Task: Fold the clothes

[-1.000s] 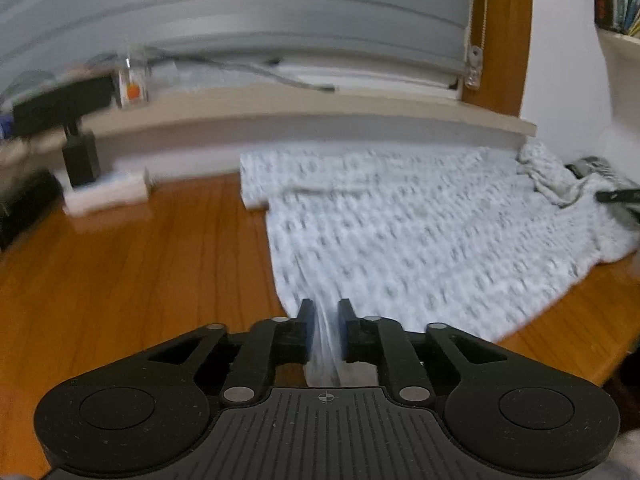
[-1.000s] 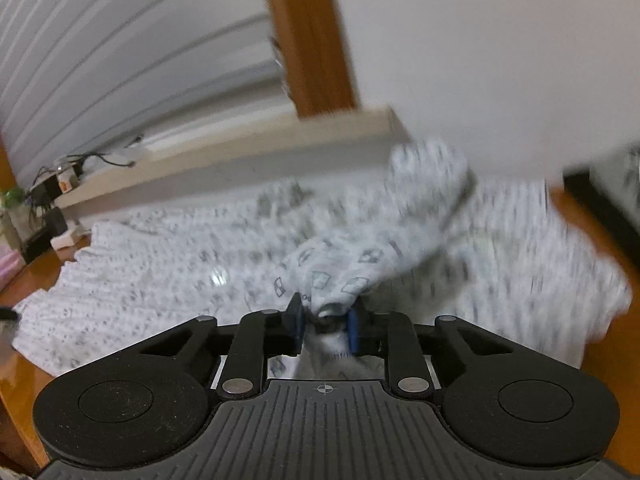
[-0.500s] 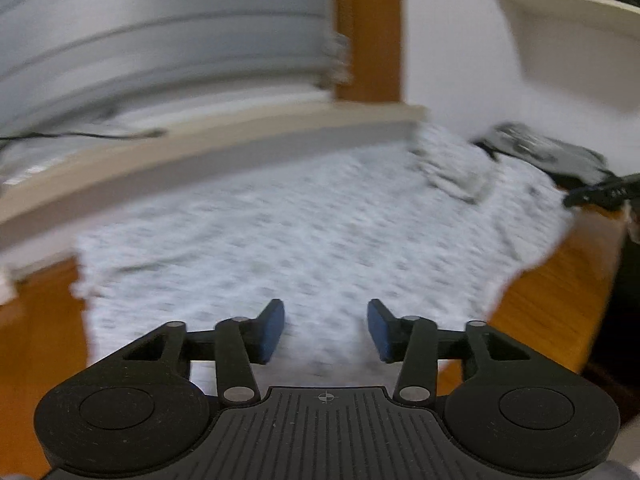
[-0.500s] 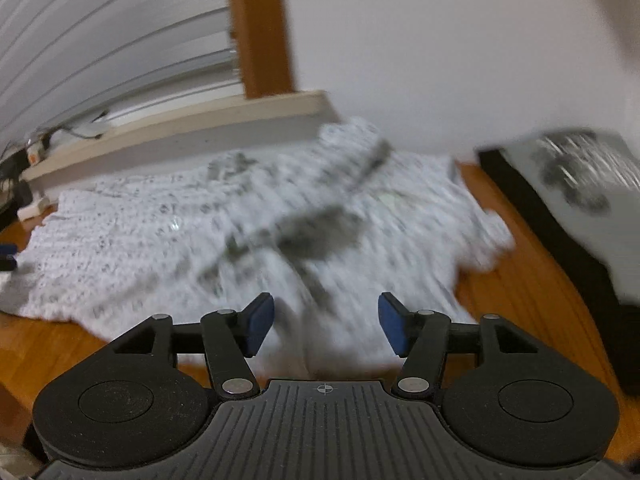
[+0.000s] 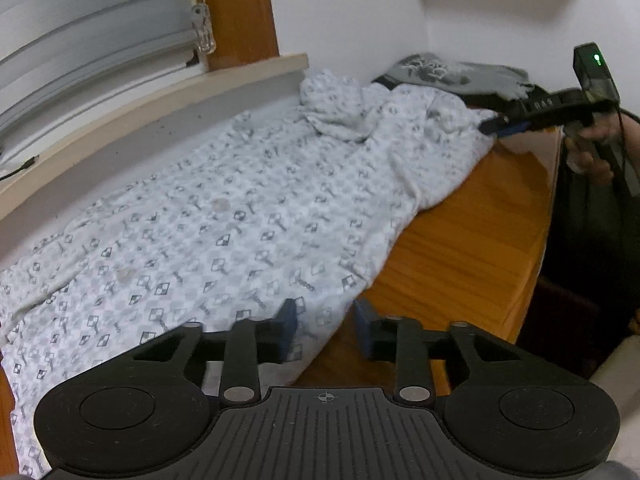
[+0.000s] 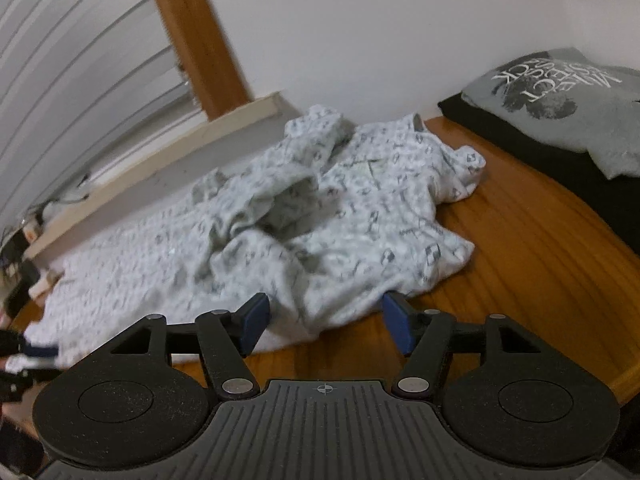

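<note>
Hovering: both grippers hang low over the near edge of a patterned white garment (image 5: pixel 240 216) spread lengthwise on the wooden counter (image 5: pixel 472 248), along the window sill (image 5: pixel 160 92).
Left gripper (image 5: pixel 325 330): jaws released and parted, holding nothing; the garment's near hem lies just under and ahead of the left jaw, bare counter ahead of the right jaw.
Garment, left half: fairly flat, reaching well ahead of these jaws toward the sill.
Garment, right half: rumpled, with a bunched sleeve or collar part (image 6: pixel 312 140) heaped on top, far ahead of the right-hand jaws.
Right gripper (image 6: pixel 326 320): jaws released and wide apart, empty; a thick lip of cloth sits between and just ahead of them.
Beyond the right jaw: a folded grey printed shirt (image 6: pixel 560 96) on a black one, well apart.
Stage, as a judgement: the scene fits either a fold just laid down or a fresh grasp about to be taken; it does not settle which.
Doing it well: flatten the heap so no lump gets folded in, pinch one layer at matching points, and keep the edges parallel.
</note>
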The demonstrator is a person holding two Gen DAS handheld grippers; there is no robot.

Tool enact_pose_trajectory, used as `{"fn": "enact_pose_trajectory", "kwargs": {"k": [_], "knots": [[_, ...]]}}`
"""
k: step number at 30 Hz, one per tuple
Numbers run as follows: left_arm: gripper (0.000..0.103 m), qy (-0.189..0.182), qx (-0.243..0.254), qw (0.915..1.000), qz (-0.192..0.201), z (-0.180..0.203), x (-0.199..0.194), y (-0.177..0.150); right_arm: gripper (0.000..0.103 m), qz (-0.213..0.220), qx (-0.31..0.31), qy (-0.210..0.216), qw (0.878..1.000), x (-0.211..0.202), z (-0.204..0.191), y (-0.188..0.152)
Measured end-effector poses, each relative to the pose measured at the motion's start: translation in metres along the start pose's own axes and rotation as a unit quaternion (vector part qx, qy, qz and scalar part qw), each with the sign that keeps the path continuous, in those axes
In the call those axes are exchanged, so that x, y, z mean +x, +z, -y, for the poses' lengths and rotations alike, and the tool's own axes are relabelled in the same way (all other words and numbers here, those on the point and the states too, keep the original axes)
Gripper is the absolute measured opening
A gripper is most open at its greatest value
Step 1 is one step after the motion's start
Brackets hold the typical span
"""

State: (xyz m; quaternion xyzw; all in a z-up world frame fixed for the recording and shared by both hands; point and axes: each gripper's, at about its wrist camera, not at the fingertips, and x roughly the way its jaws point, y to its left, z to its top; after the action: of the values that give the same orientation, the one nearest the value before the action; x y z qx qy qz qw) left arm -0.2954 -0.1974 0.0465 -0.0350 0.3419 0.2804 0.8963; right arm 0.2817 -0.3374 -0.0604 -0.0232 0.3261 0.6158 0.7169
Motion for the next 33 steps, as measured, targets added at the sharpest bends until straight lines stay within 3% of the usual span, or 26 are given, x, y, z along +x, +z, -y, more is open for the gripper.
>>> {"fn": "enact_pose_trajectory", "kwargs": {"k": [1,2,3,5,9,11,16,18,22,23,24,26,28,30,33], "knots": [[0.021,-0.002,-0.002,1.0,-0.002,-0.003,-0.001,0.0,0.059,0.003,0.0,-0.002,1.0,0.003,0.0,0.001],[0.005,-0.004,-0.004,1.0,-0.003,-0.006,-0.001,-0.001,0.044,0.004,-0.001,-0.002,1.0,0.005,0.0,0.002],[0.004,-0.004,-0.002,1.0,-0.004,-0.008,-0.003,-0.001,0.018,0.003,-0.001,-0.002,1.0,0.008,0.002,0.003],[0.003,-0.02,0.004,0.9998,-0.002,-0.011,-0.011,0.0,0.005,0.008,0.005,0.001,1.0,0.012,0.008,0.007],[0.003,-0.024,0.019,0.9995,0.007,-0.008,-0.028,0.002,0.002,0.076,0.039,-0.002,0.996,-0.013,0.024,0.03],[0.004,-0.032,0.033,0.9988,-0.018,-0.001,-0.024,-0.001,0.002,0.074,0.028,-0.016,0.997,-0.017,0.024,0.032],[0.004,-0.021,-0.007,0.9997,-0.01,-0.023,-0.037,-0.011,0.0,0.068,-0.022,-0.082,0.994,-0.024,0.025,0.018],[0.01,-0.015,-0.022,0.9996,-0.007,-0.031,-0.042,-0.014,0.001,0.073,-0.039,-0.113,0.99,-0.029,0.026,0.015],[0.033,0.024,-0.046,0.9986,0.002,-0.05,-0.055,-0.021,0.009,0.06,-0.047,-0.102,0.992,-0.028,0.027,0.015],[0.037,0.035,-0.056,0.9978,0.005,-0.058,-0.059,-0.023,0.018,0.059,-0.051,-0.089,0.993,-0.026,0.023,0.017],[0.046,0.045,-0.066,0.9968,0.008,-0.065,-0.062,-0.025,0.035,0.058,-0.053,-0.071,0.994,-0.022,0.018,0.019],[0.061,0.067,-0.079,0.9945,0.011,-0.082,-0.068,-0.03,0.049,0.054,-0.058,-0.034,0.996,-0.012,0.006,0.024],[0.064,0.082,-0.094,0.9922,0.008,-0.102,-0.069,-0.033,0.053,0.041,-0.067,0.002,0.997,0.004,-0.011,0.031],[0.065,0.088,-0.105,0.9906,-0.004,-0.122,-0.067,-0.037,0.072,0.028,-0.076,0.039,0.996,0.02,-0.028,0.039],[0.065,0.079,-0.107,0.9909,-0.022,-0.142,-0.064,-0.043,0.072,0.007,-0.092,0.051,0.994,0.047,-0.045,0.051]]}}
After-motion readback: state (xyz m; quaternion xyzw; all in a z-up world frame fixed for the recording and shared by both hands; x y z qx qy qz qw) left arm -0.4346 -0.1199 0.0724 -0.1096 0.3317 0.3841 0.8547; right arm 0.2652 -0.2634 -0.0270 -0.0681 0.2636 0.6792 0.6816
